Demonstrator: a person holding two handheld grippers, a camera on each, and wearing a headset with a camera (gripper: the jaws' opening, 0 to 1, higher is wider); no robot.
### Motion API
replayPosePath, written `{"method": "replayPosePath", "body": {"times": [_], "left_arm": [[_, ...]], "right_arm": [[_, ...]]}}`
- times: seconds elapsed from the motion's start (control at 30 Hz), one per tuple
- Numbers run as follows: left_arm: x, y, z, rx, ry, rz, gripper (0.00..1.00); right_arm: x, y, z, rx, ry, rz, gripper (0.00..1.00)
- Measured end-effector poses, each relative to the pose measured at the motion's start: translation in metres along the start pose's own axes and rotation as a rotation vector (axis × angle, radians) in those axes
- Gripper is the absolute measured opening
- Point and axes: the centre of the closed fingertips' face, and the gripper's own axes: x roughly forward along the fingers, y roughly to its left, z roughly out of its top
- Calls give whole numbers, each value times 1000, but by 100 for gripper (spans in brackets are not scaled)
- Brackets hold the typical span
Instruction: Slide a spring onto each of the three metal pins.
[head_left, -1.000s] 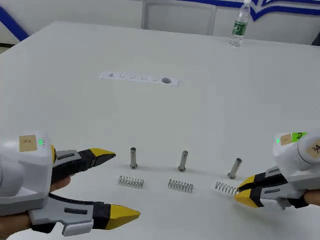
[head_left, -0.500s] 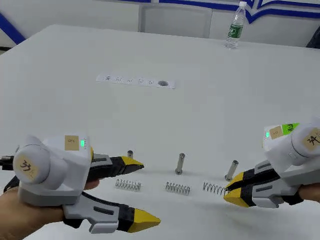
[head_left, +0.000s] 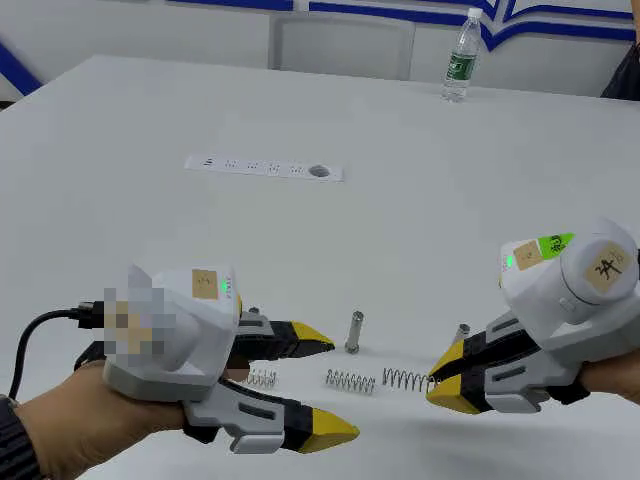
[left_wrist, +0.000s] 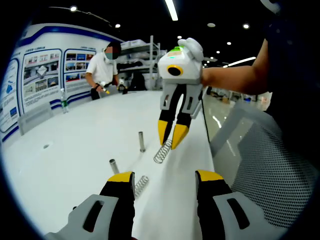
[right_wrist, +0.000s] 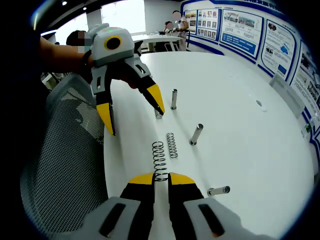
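Gripping one spring (head_left: 405, 380), right gripper (head_left: 436, 386) jaws are closed, left gripper (head_left: 342, 388) jaws open; all three pins (right_wrist: 196, 134) are bare.

In the head view, near the worktop's (head_left: 150, 110) front edge, the left claw (head_left: 342, 388) hides most of the left pin (head_left: 254, 312) and part of the left spring (head_left: 262, 378). The right claw (head_left: 432, 386) covers the base of the right pin (head_left: 462, 330) and one end of the right spring (head_left: 405, 379).

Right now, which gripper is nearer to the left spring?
Left. In the head view the left spring sits between the open jaws of the left gripper. The right gripper is farther, past the middle spring, shut on the right spring.
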Motion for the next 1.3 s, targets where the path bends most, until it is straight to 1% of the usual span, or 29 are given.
{"method": "replayPosePath", "body": {"times": [0.2, 0.53, 0.77, 1.13, 1.3], "left_arm": [[3, -2, 1, 11, 0, -16, 45], [8, -5, 4, 49, -4, -34, 33], [10, -6, 6, 63, -6, -40, 28], [14, -11, 7, 79, -14, -65, 14], [14, -12, 6, 85, -10, -69, 12]], "right_arm": [[1, 5, 8, -24, -3, 16, 11], [4, 14, 22, -72, -3, 43, 11], [5, 19, 25, -99, -1, 55, 11], [4, 25, 26, -127, -1, 72, 11], [4, 26, 26, -136, -5, 75, 11]]}}
